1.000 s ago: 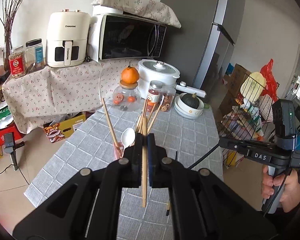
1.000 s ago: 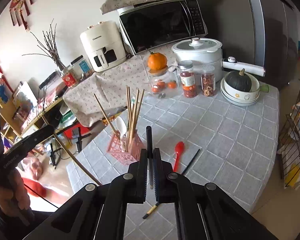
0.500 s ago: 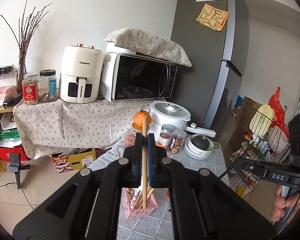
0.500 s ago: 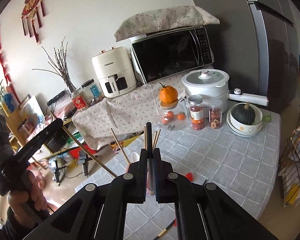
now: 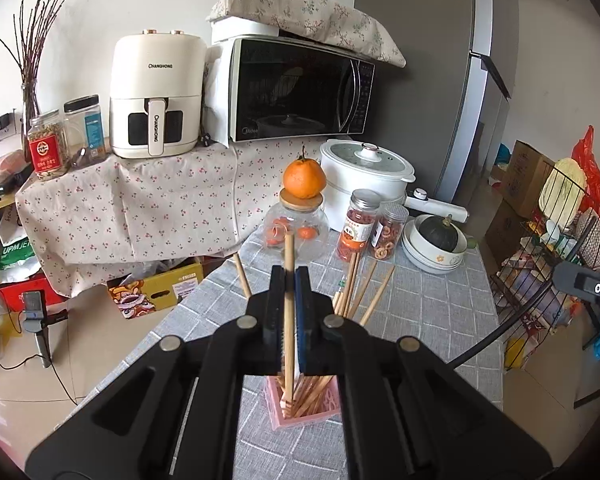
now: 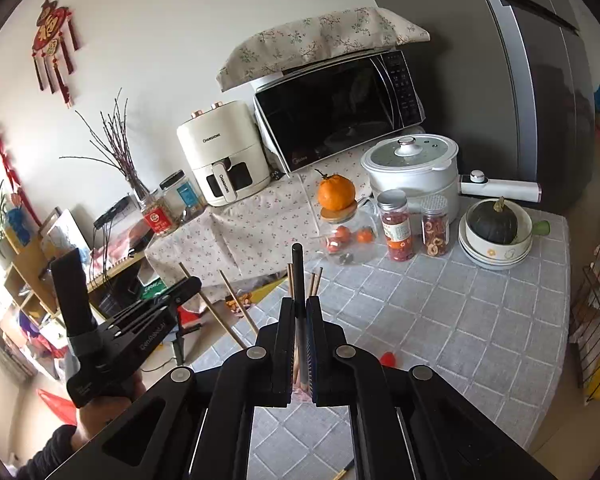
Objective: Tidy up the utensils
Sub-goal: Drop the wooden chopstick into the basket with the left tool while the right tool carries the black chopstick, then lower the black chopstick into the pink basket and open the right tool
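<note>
Our left gripper [image 5: 289, 280], clamped on an upright wooden chopstick [image 5: 288, 308], hangs directly above the pink holder [image 5: 300, 420]; our right gripper [image 6: 299, 312] clamps a dark chopstick [image 6: 297, 276].

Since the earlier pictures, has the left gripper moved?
Yes. The left gripper, shut on a wooden chopstick, has come down toward the pink holder; the microwave sits higher in its view.

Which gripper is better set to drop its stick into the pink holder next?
Left. The left gripper holds its wooden chopstick upright, lower end already inside the pink plastic lattice holder. The right gripper holds a black chopstick; no holder visible beneath.
</note>
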Demonstrator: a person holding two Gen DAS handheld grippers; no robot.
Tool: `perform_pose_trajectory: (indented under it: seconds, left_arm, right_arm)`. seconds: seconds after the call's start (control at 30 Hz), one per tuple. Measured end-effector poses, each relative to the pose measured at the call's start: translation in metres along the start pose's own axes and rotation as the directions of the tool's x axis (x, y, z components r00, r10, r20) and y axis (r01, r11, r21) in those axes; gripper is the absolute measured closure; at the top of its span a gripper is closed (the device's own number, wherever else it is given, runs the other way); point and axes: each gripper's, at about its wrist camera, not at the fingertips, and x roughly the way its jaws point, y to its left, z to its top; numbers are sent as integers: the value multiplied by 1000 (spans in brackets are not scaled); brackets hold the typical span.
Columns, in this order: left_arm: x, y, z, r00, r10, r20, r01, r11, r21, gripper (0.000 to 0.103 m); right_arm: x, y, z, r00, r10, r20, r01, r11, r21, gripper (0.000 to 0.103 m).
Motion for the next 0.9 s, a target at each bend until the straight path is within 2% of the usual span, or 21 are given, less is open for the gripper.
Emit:
perform_pose_trajectory:
  seconds: [0.1,0.17,0.23,0.4,0.53,0.63,0.9]
  left_arm:
    - [8,1,-1,1000,-13,-18,13,1000,-20,97]
    - [9,3,-1,999,-21,-30,20,999,-34,86]
    - [5,5,-1,999,-26,-29,24,999,-45,68]
    - [-3,10,-3,999,-8,-54,6,1000,-29,57]
    - [-3,22,-10,994,21,-109,-24,999,-27,51]
    - [0,31,-18,987,32,-158,-38,999,-35,51]
    - [4,43,-31,971,38,-236,-44,999,-22,50]
  right_arm:
    - [3,2,2,1000,6,5,-6,1000,0,98]
    - [5,4,4,1000,12,10,-12,1000,0,98]
    - [6,5,6,1000,20,19,-20,1000,-1,98]
    - [18,12,10,999,39,22,-39,999,5,98]
    - [39,21,6,1000,19,-13,-20,1000,-19,98]
    - [56,22,2,999,-6,-46,4,1000,-27,98]
    - [99,19,-9,990,17,-140,-16,1000,8,97]
